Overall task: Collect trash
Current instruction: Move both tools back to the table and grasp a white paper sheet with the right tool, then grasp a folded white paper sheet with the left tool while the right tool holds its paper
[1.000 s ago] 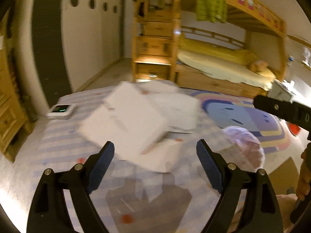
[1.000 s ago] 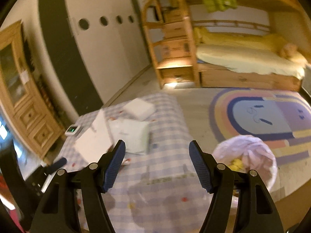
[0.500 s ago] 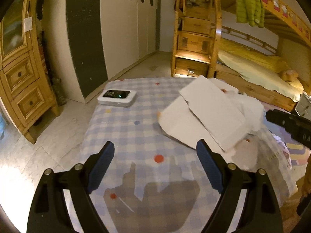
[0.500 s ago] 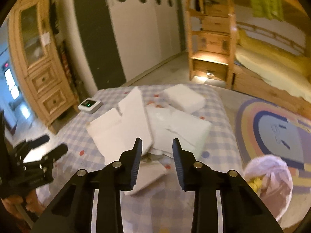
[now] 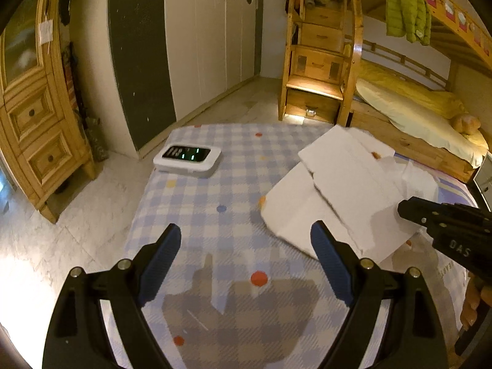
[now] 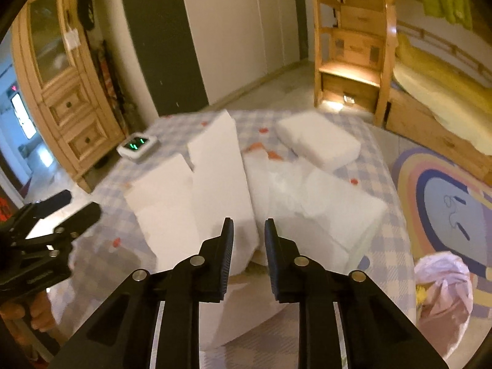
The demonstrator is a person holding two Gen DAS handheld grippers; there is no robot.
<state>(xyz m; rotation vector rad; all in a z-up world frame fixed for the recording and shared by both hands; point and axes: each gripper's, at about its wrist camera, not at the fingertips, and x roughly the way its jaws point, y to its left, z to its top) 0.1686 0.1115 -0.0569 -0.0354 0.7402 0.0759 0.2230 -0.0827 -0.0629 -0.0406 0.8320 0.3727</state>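
Several white foam pieces lie piled on the checked tablecloth [image 5: 215, 215]. The biggest are two flat foam slabs [image 5: 338, 190], which in the right wrist view [image 6: 215, 178] lean against each other. A thick foam block [image 6: 316, 143] and crumpled clear plastic wrap [image 6: 307, 193] lie beside them. My right gripper [image 6: 247, 236] hangs over the slabs' near edge with its jaws closing. A slab's edge shows in the narrow gap, and the pads do not visibly press on it. The left gripper [image 5: 244, 246] stands wide open over bare cloth to the left of the pile, with nothing between its fingers.
A white device with green digits [image 5: 187, 156] sits at the table's far left corner. A pink trash bag [image 6: 442, 289] stands on the floor right of the table, by a coloured rug [image 6: 446, 196]. A wooden cabinet [image 5: 37, 117] and a bunk bed [image 5: 399, 107] line the room.
My right gripper's jaws have narrowed from wide to a small gap and it has swung left from the bag onto the foam pile. The left gripper moved left of the pile, still open.
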